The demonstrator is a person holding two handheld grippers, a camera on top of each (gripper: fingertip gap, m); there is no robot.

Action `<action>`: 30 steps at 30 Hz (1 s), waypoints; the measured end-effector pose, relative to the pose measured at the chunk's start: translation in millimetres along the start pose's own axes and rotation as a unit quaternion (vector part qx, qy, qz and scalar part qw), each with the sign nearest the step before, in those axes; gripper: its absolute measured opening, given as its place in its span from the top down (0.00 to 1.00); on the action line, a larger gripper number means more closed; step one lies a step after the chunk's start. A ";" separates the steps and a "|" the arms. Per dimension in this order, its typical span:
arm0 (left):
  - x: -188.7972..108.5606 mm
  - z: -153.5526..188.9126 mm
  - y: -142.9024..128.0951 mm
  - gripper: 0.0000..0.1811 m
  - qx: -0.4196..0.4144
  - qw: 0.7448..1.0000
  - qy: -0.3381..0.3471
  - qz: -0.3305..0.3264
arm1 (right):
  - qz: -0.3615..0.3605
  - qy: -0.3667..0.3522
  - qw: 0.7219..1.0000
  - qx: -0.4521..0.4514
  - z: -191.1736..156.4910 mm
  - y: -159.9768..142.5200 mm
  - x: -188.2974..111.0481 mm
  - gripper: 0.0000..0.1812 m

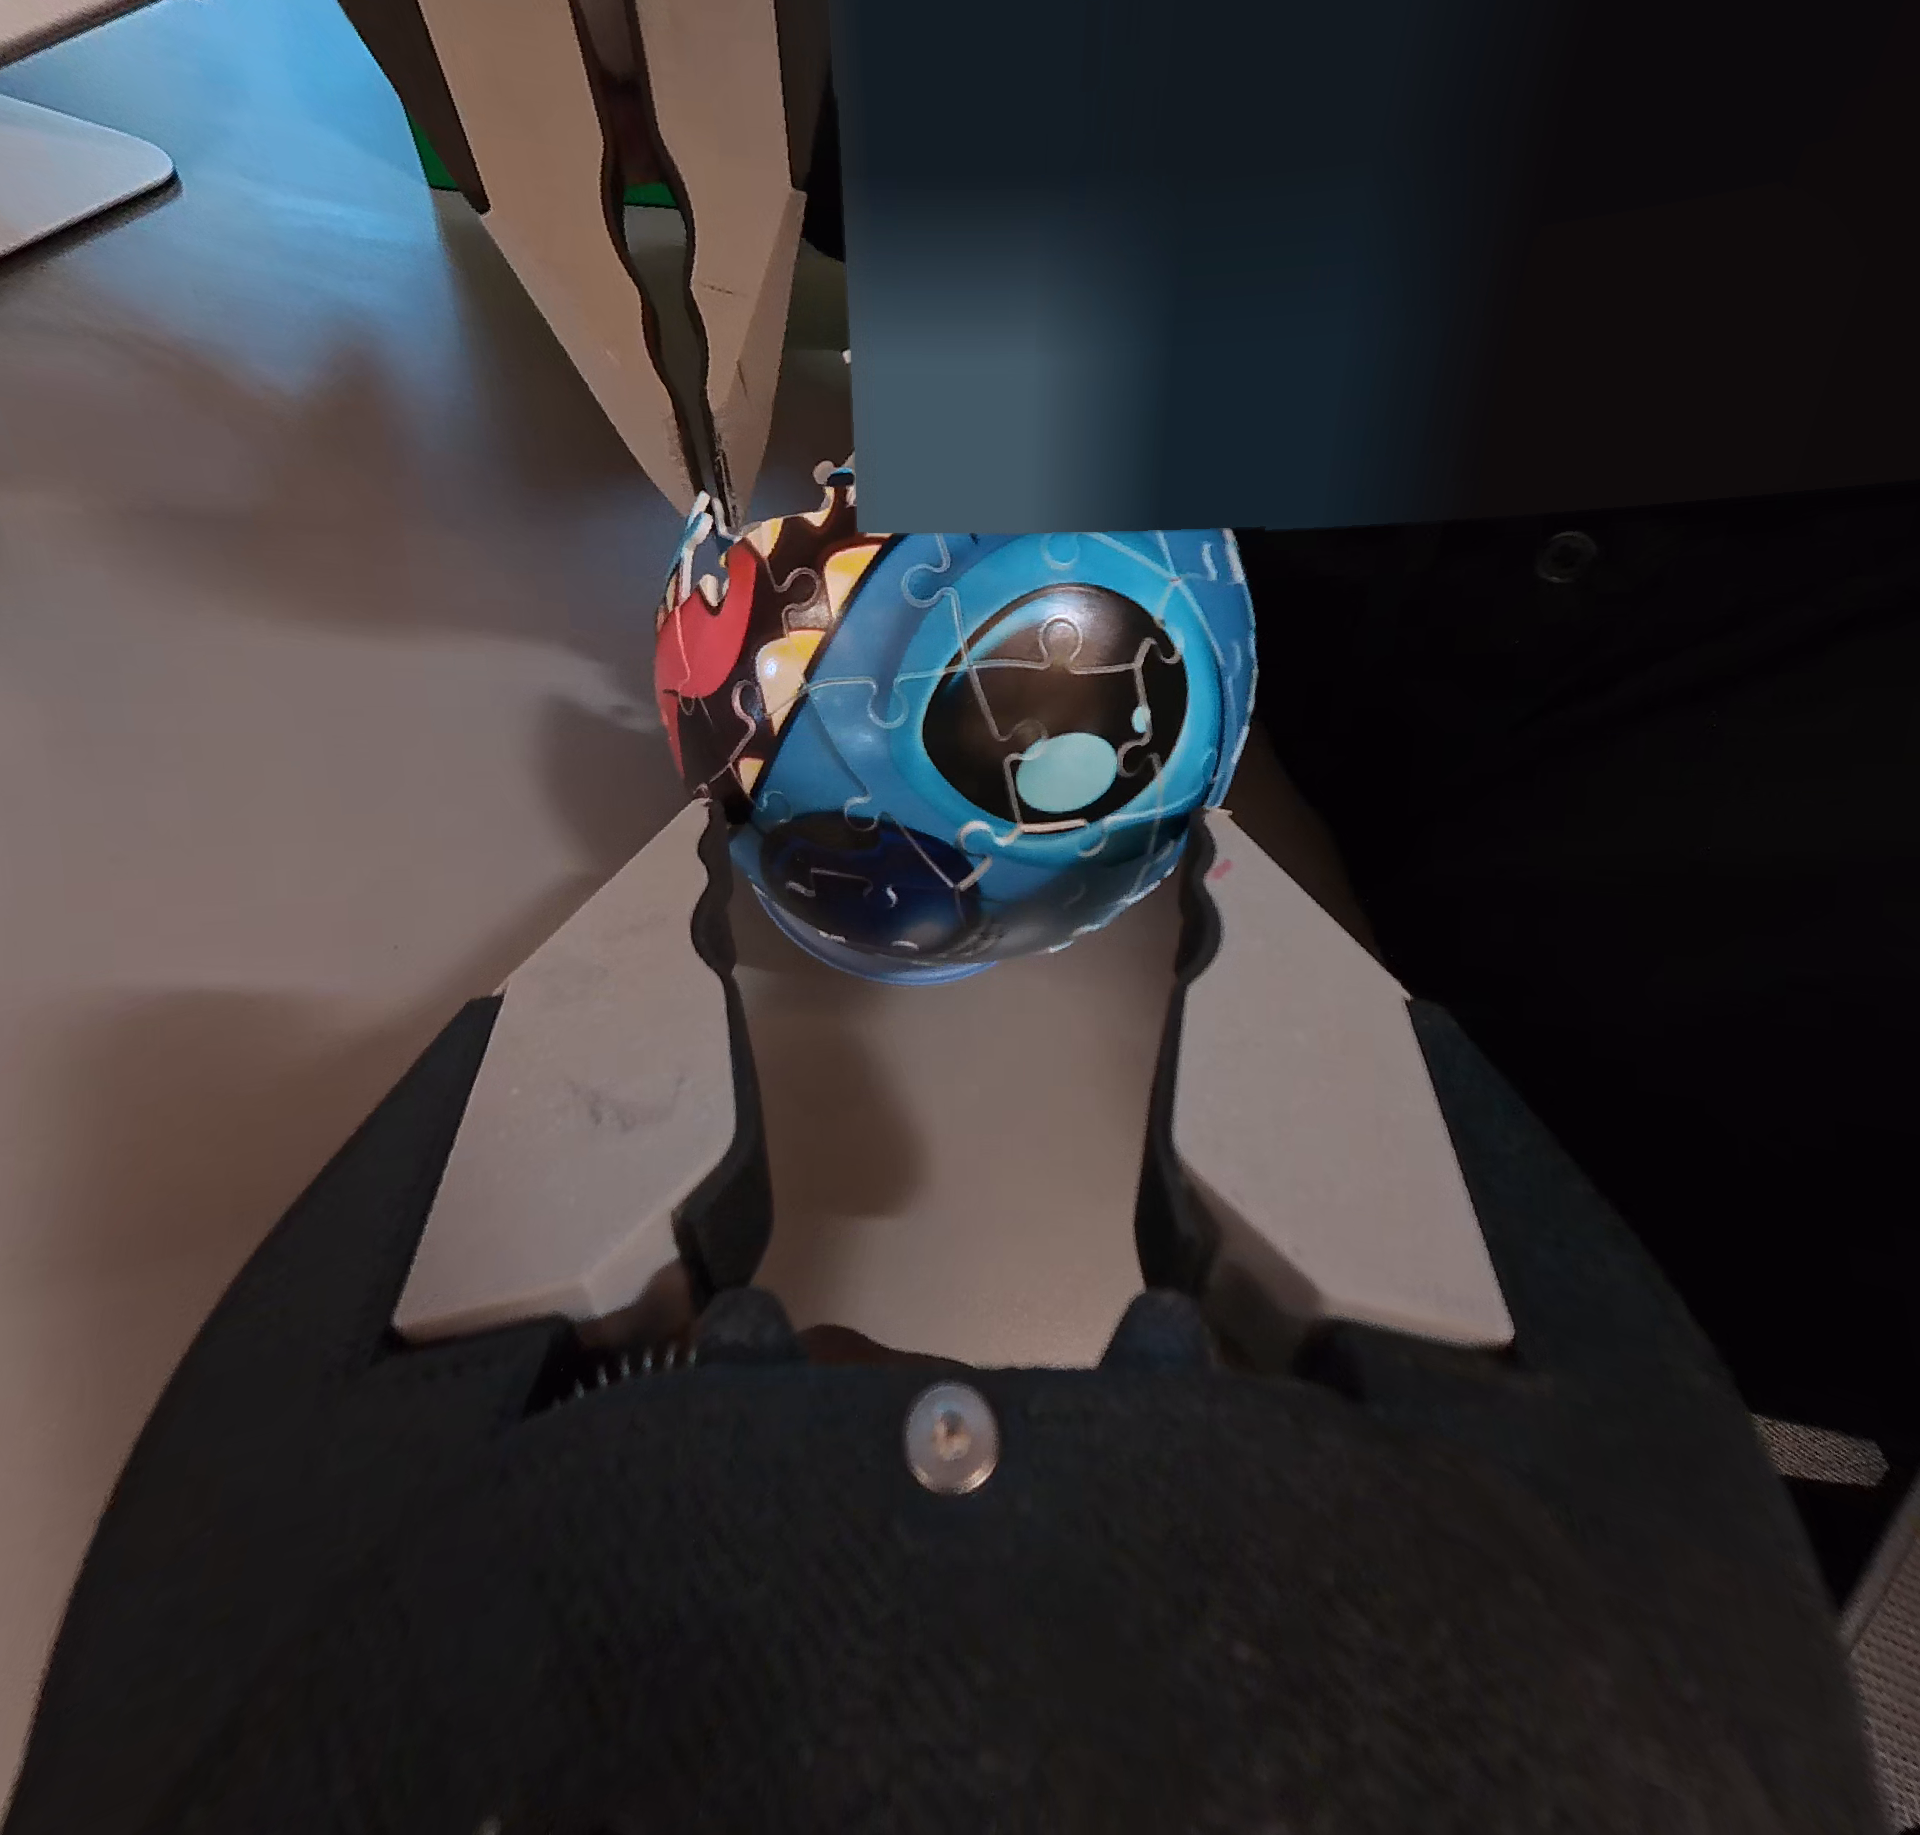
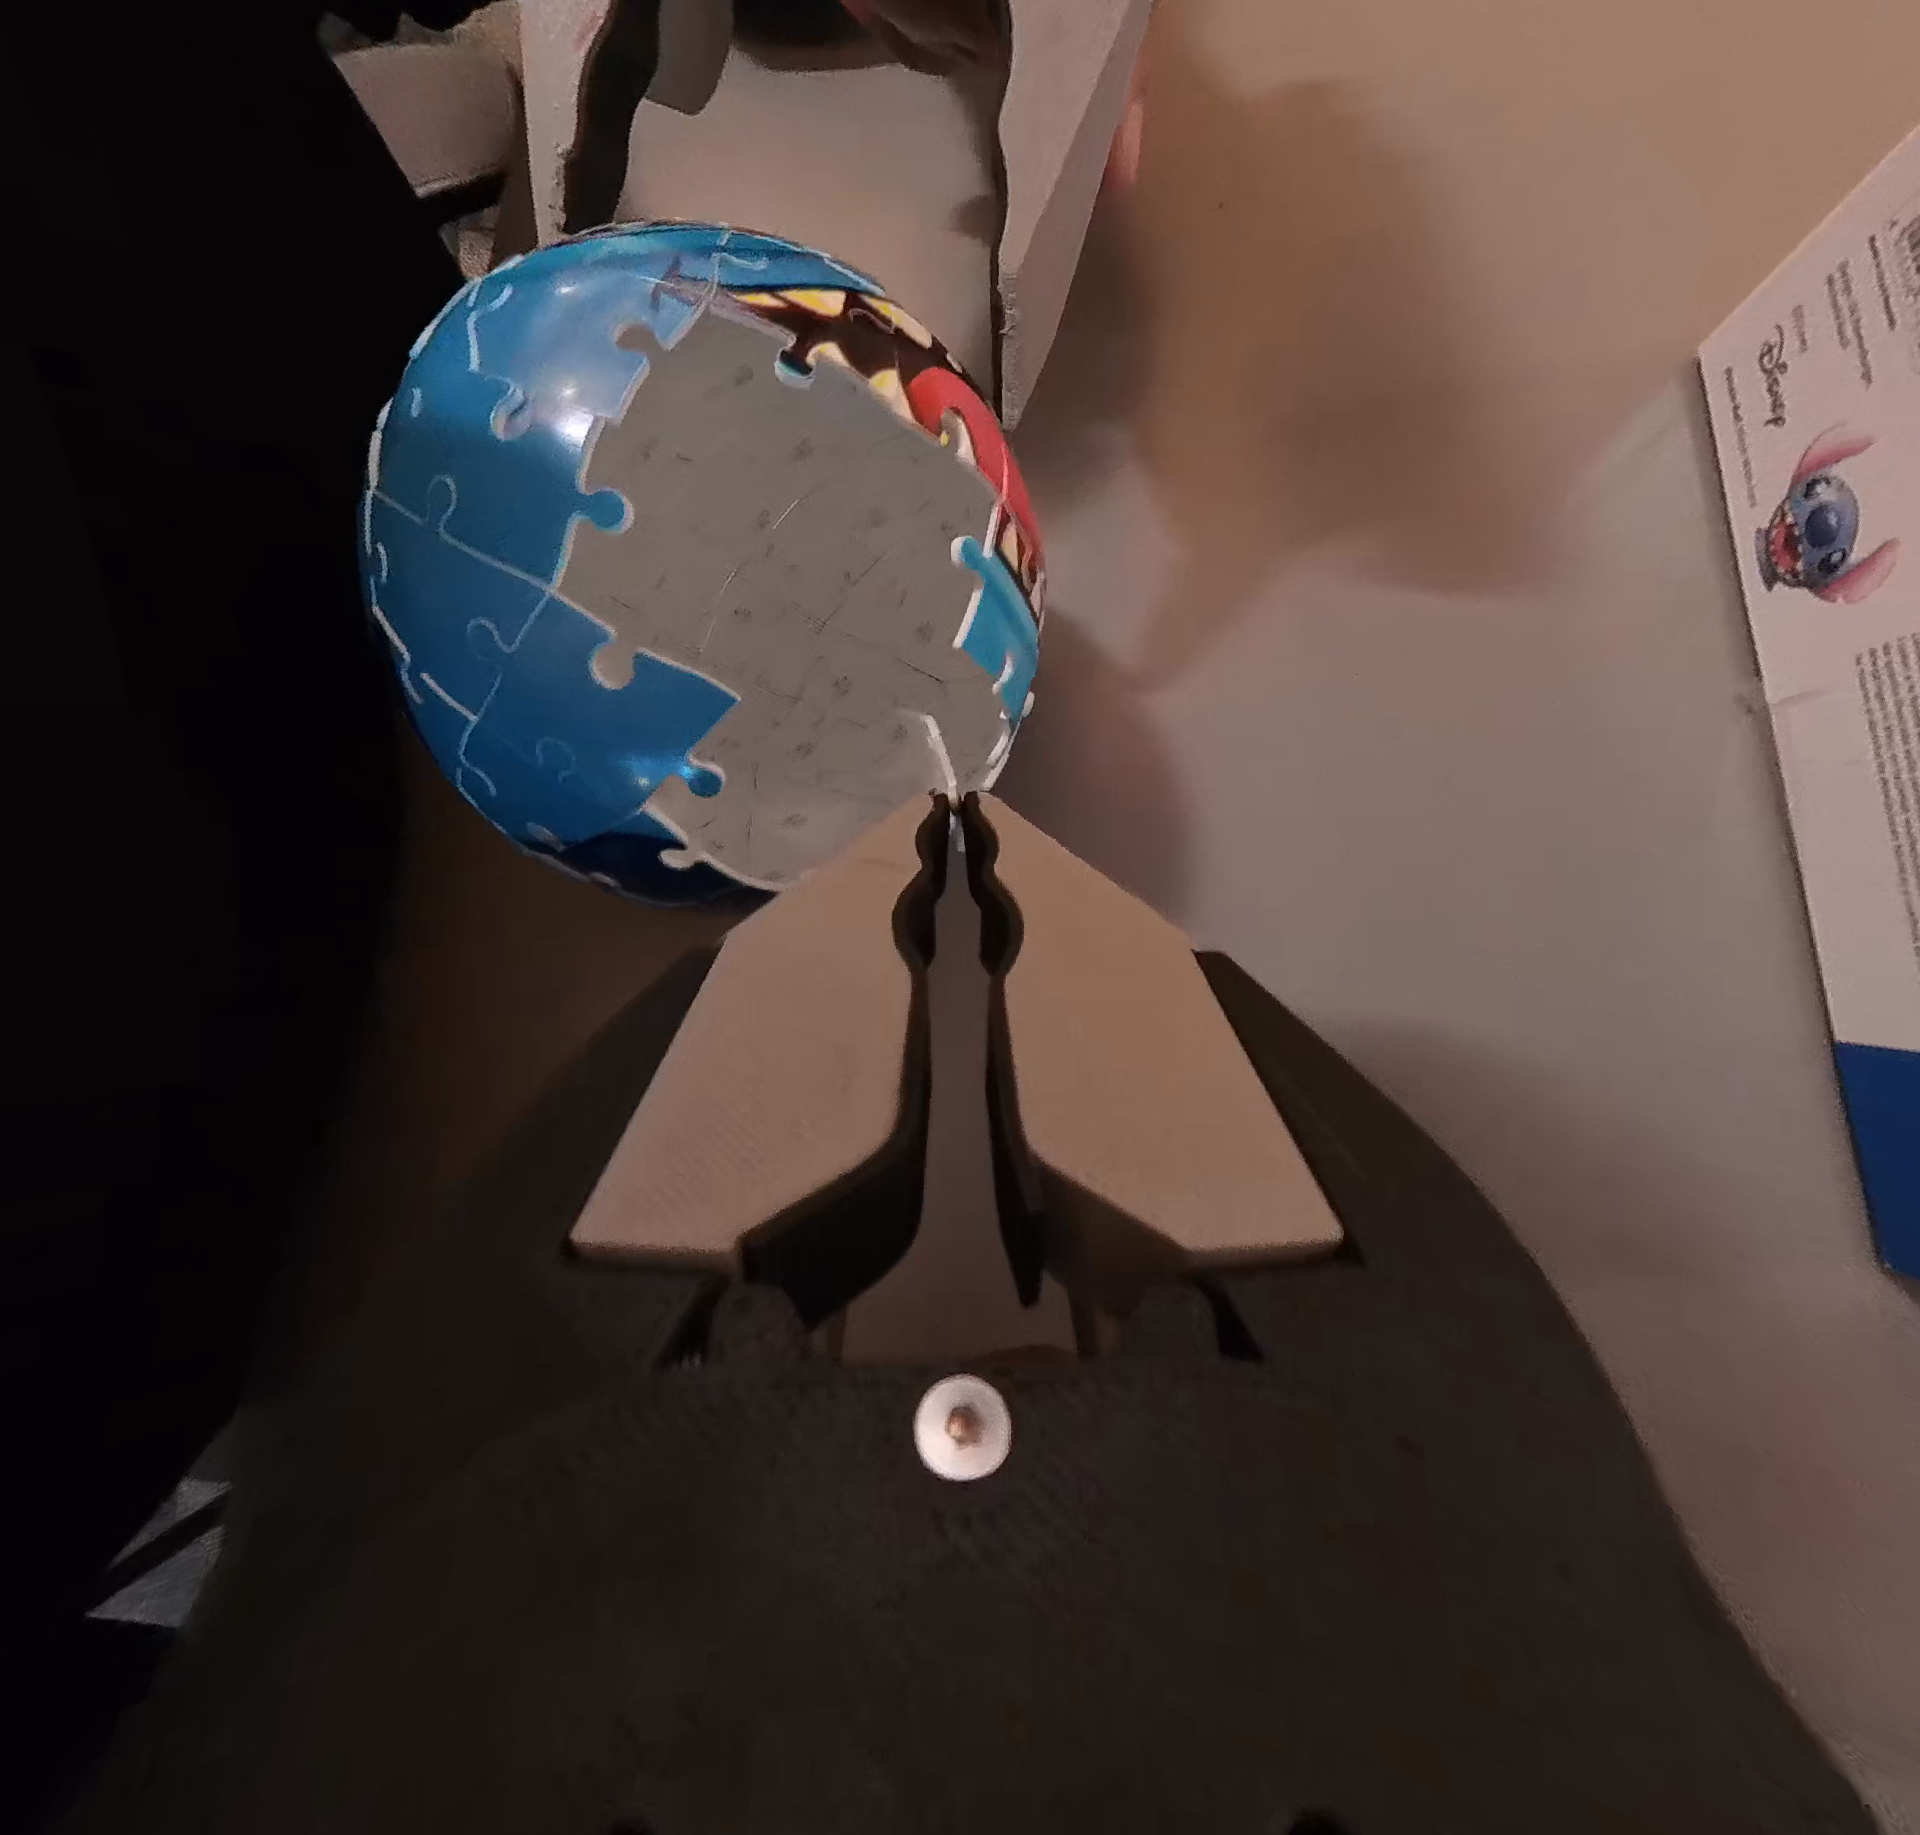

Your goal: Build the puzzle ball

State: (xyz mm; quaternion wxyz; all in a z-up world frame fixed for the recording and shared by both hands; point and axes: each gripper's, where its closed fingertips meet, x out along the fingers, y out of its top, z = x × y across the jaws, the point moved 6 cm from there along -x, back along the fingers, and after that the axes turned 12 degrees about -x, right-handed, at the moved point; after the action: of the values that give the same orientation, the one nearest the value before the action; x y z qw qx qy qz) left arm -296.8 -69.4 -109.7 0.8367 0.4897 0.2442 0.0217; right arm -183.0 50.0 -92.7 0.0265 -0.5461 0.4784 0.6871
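The puzzle ball [image 1: 1039, 705] is a partly built sphere, blue with a dark eye shape and a red, yellow and black patch. My left gripper [image 1: 956, 827] is shut on it, fingertips pressing its two sides, holding it above the table. In the right wrist view the ball [image 2: 488, 580] shows a wide opening with its grey inside [image 2: 790, 580]. My right gripper [image 2: 956, 811] is shut on a puzzle piece [image 2: 951, 772] at the opening's rim. It also shows in the left wrist view [image 1: 717, 505], coming down onto the ball's top left edge. The left gripper's fingers [image 2: 1060, 175] flank the ball.
A grey table [image 1: 260, 746] lies under everything. A white and blue printed box [image 2: 1829, 705] lies at the right. A silver stand base [image 1: 73, 175] sits at the far left. Dark cloth [image 1: 1558, 954] fills the right side of the left wrist view. One gripper's finger ends stand about 9 centimeters off the other's.
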 end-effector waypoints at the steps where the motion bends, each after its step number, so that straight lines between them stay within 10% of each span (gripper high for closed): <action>1: 0.1 0.1 0.0 0.53 0.000 1.000 0.000 0.000 | -0.005 -0.002 1.000 0.007 -0.4 0.4 0.5 1.00; 30: 3.7 12.7 -0.2 0.49 0.019 1.000 0.009 -0.012 | -0.033 -0.033 0.996 0.076 -1.7 4.3 -1.3 1.00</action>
State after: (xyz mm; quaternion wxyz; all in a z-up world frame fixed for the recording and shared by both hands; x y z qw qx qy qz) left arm -288.1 -78.7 -106.2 0.8251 0.5024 0.2581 0.0114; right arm -183.7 47.2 -88.9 0.1064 -0.5346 0.5101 0.6653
